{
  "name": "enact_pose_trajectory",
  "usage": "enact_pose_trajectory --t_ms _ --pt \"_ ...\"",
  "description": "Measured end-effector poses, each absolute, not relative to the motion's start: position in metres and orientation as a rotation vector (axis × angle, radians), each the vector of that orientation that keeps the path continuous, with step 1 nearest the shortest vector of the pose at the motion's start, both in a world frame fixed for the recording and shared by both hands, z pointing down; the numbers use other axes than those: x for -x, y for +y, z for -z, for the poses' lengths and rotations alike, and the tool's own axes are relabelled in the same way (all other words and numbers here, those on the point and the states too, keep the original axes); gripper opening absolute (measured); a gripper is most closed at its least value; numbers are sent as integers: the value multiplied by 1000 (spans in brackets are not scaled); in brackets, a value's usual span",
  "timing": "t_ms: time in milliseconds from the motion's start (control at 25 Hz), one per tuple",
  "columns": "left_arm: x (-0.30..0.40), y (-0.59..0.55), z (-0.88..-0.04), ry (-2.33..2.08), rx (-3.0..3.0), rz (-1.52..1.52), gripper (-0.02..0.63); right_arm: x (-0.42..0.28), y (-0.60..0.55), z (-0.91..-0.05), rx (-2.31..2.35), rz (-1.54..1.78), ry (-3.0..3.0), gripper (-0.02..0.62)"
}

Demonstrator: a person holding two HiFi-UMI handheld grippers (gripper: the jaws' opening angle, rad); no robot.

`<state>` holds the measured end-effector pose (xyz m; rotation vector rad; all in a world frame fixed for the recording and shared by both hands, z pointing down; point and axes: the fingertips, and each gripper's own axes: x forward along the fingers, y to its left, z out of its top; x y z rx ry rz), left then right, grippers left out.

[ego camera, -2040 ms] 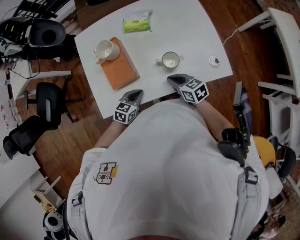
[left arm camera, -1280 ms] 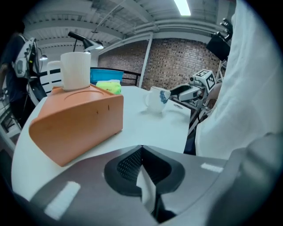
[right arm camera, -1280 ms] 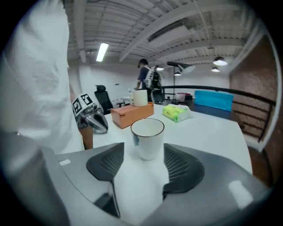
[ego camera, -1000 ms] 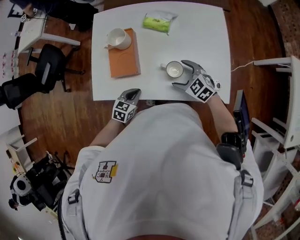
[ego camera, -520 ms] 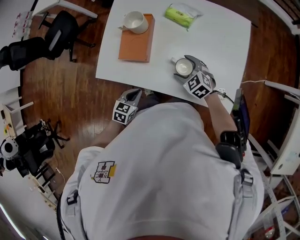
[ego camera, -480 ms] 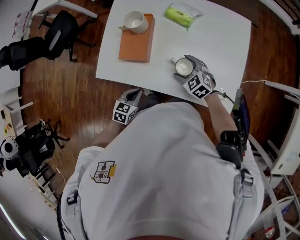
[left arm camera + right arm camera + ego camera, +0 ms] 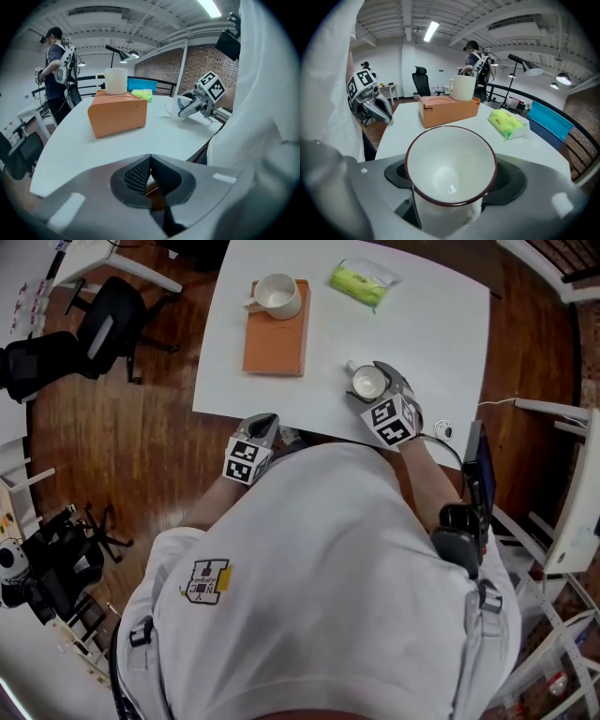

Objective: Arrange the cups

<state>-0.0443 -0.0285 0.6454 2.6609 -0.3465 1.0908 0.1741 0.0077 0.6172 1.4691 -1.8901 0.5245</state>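
Observation:
A small white cup with a dark red rim (image 7: 366, 385) stands near the front edge of the white table (image 7: 422, 324). My right gripper (image 7: 377, 379) is shut on it, one pad on each side of its wall (image 7: 450, 164). A second, larger white cup (image 7: 278, 295) stands on the far end of an orange box (image 7: 275, 334) at the table's left. My left gripper (image 7: 265, 420) hovers at the table's near edge, shut with nothing in it (image 7: 149, 164).
A green packet (image 7: 362, 282) lies at the table's far side. A small round object (image 7: 444, 430) sits by the right corner. Office chairs (image 7: 103, 320) stand on the wooden floor to the left; a person (image 7: 56, 70) is far behind the table.
My right gripper has moved up to the small cup and now has it between its jaws. The left gripper has drifted slightly along the table edge.

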Motion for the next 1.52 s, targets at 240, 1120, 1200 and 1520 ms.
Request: enact_pose_trajectory --t_ms 240,1120,1200,1520 --pt "58 -55 -645 -269 -2707 -1063 0 -157 0 -605 -1582 -607 -1844 407" --pt "126 -116 -649 -396 -2691 -831 0 -84 -142 -505 -1441 -393 -2022 407" --pt "136 -126 -655 -448 -2656 -825 0 -79 -161 -511 -1415 -392 -2037 407" --pt "171 -125 -648 -613 -2570 -808 0 -65 -173 -526 -1321 -360 -2096 407"
